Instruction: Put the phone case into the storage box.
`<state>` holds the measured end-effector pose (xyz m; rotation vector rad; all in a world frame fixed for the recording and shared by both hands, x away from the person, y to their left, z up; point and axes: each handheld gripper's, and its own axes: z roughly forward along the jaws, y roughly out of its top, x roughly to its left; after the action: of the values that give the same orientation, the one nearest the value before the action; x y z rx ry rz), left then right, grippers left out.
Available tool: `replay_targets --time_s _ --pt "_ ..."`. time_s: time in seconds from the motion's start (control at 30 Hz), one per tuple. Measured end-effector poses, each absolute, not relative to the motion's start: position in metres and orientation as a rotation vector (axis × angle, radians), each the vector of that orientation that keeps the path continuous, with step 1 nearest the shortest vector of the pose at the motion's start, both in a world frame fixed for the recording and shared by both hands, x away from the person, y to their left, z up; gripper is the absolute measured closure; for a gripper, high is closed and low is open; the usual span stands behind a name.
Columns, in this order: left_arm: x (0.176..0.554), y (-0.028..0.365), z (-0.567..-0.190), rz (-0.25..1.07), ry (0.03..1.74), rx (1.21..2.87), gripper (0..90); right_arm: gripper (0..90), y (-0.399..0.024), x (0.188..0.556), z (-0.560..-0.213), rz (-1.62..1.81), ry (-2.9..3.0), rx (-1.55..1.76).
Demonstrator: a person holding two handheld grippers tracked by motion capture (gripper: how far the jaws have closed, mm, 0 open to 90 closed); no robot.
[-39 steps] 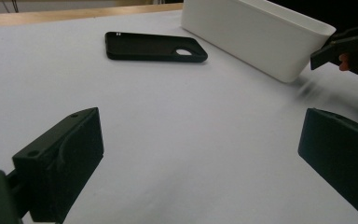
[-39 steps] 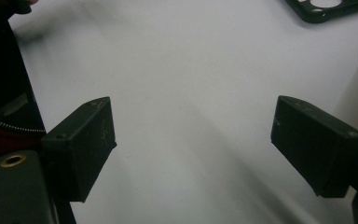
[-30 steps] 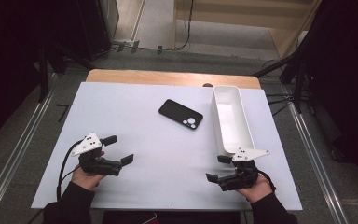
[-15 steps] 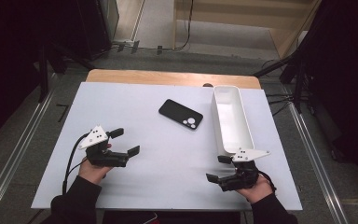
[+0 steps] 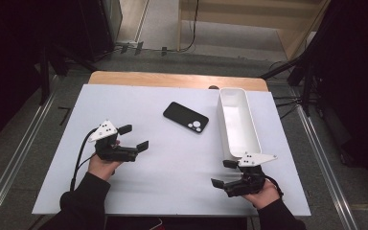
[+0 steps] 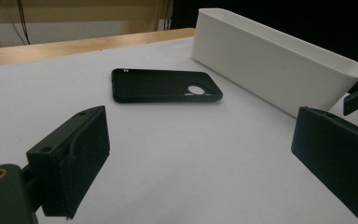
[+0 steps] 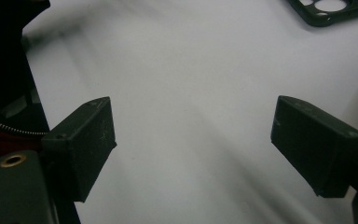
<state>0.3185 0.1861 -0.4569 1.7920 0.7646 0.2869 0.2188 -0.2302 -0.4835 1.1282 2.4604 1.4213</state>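
White table sheet (image 5: pixel 172 163) covers wooden tabletop, bare wood strip (image 5: pixel 172 79) along far edge. Long white bin (image 5: pixel 249 139) at right side, lengthwise. Black cables (image 5: pixel 191 28) trail across floor beyond; metal rails (image 5: pixel 326 167) flank table.

No readable text, label, brand, number or sign is showing anywhere: the black phone case (image 5: pixel 186 117), white bin (image 5: pixel 239 122) and white counter (image 5: pixel 172 163) are all showing plain, unmarked surfaces.
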Motion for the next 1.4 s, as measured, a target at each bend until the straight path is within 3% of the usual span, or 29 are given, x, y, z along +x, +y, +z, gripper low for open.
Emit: replay_targets --time_s 1.13,1.4 --pt "0.366 0.139 -0.465 0.27 0.708 1.859 6.3 12.3 -0.229 0.22 -0.483 1.435 2.464 1.12" --pt "0.388 0.127 -0.461 0.317 0.718 1.873 6.4 12.3 -0.231 0.219 -0.483 1.446 2.452 1.133"
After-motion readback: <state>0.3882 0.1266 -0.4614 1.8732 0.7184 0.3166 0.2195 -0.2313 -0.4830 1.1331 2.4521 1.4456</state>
